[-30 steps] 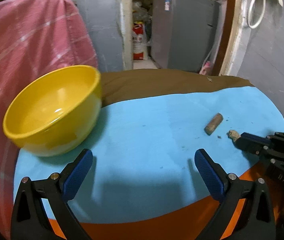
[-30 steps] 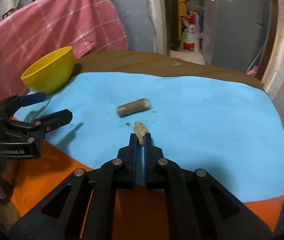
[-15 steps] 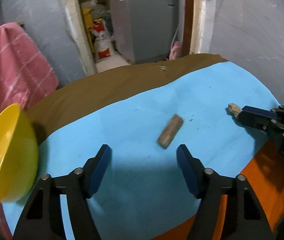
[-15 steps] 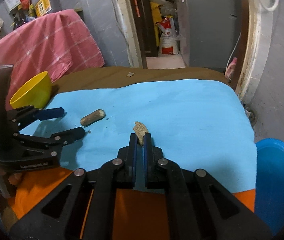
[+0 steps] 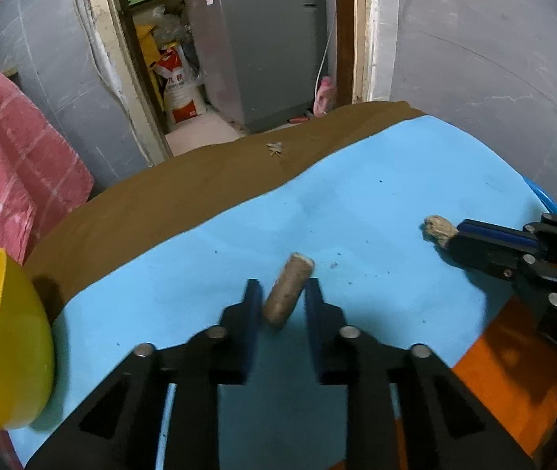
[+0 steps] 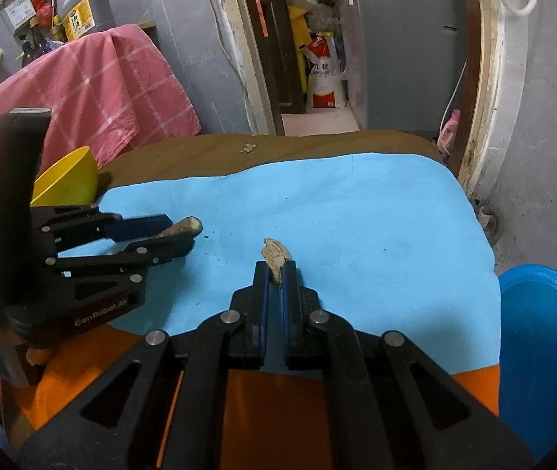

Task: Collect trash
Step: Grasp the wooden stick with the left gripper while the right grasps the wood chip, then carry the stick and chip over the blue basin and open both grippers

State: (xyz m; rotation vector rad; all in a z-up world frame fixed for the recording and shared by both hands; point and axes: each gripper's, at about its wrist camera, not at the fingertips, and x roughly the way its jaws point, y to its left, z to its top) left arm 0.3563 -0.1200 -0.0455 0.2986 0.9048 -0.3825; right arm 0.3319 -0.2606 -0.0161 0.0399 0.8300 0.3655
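Observation:
A brown cork-like cylinder (image 5: 287, 293) lies on the light blue cloth (image 5: 376, 203). My left gripper (image 5: 281, 293) straddles it with both blue pads close beside it; its jaws are closing and a thin gap still shows on each side. The right wrist view shows the same cylinder (image 6: 186, 226) poking out past the left gripper (image 6: 180, 233). My right gripper (image 6: 275, 270) is shut on a pale crumpled scrap (image 6: 274, 252), held just above the cloth. That scrap (image 5: 437, 227) and the right gripper (image 5: 450, 239) sit at the right of the left wrist view.
A yellow bowl (image 5: 4, 337) stands at the left edge of the cloth, below a pink checked towel (image 5: 11, 164). A small dry scrap (image 5: 275, 149) lies on the brown cloth behind. A blue basin (image 6: 545, 352) sits low beyond the right edge. Orange cloth (image 6: 270, 411) covers the near side.
My left gripper swung right, away from the yellow bowl, onto the brown cylinder, and its jaws narrowed from wide to close around it. The right gripper kept the scrap and barely shifted.

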